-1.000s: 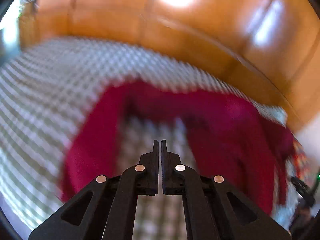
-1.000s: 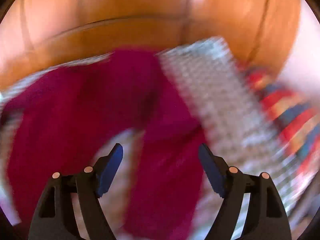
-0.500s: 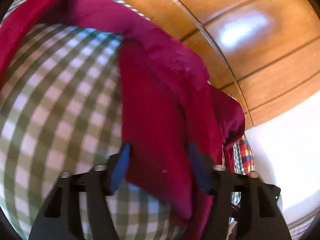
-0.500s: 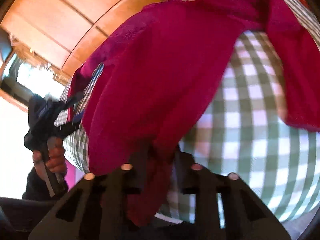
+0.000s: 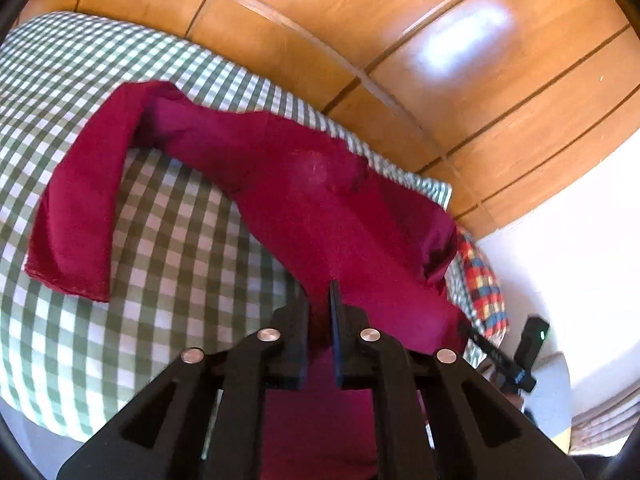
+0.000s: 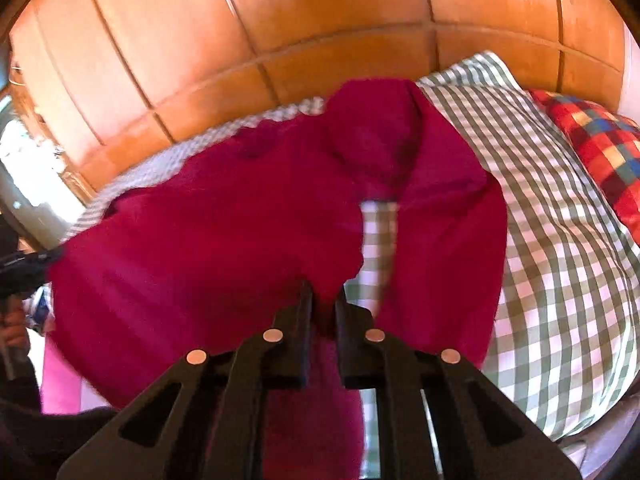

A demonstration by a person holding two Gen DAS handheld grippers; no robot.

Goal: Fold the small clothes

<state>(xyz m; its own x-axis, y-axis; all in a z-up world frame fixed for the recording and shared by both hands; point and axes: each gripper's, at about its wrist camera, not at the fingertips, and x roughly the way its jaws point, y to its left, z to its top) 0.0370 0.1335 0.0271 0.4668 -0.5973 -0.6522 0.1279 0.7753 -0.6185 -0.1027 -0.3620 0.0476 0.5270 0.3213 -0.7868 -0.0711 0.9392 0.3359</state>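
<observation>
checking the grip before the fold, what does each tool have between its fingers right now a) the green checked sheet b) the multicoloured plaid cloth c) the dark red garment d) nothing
c, the left tool and the right tool are each shut on a pinch of the dark red garment, which drapes over the green checked sheet.

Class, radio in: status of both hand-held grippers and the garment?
Left hand-held gripper and right hand-held gripper shut on red garment. Garment partly lifted off checked bed. Nothing blocking.
</observation>
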